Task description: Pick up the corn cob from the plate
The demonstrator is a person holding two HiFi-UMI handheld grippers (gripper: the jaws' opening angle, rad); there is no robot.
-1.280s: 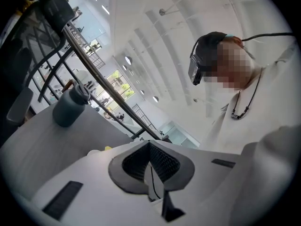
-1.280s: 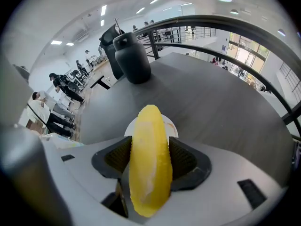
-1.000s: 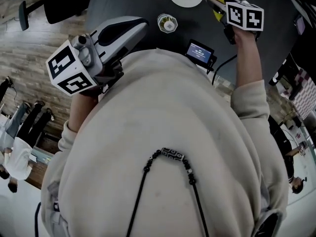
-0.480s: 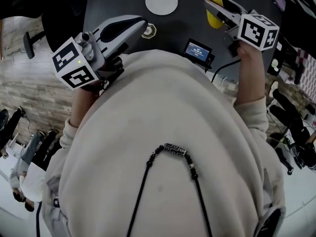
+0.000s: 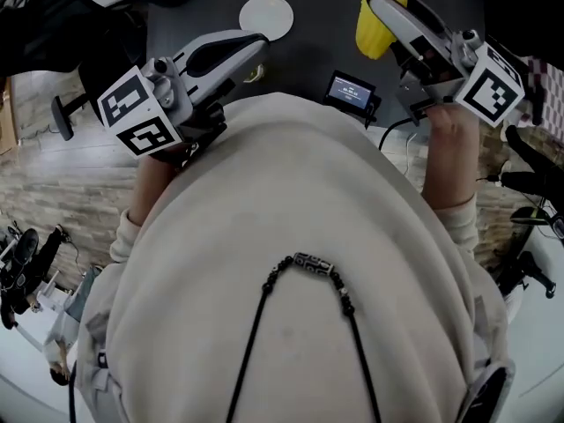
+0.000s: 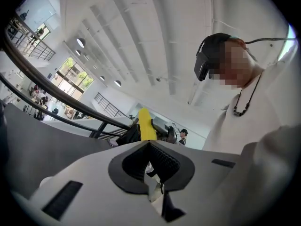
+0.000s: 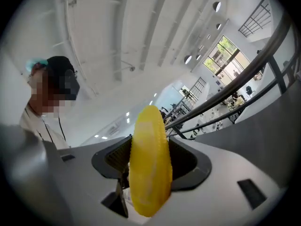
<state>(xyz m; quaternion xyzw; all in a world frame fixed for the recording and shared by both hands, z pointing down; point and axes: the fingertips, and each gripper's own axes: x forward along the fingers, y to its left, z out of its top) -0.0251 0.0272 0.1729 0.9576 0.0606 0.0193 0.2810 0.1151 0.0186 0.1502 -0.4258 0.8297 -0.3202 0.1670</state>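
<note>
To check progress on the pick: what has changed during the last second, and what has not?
The right gripper has lifted the corn cob higher and nearer the person; more of it shows in the head view. Nothing was grasped or released: its fingers already held the cob. The left gripper stays shut and empty, the plate bare.

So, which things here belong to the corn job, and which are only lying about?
Job:
- corn cob, held in the right gripper
- white plate, empty

Not part of it:
- small screen device
- left gripper, jaws shut, empty
</note>
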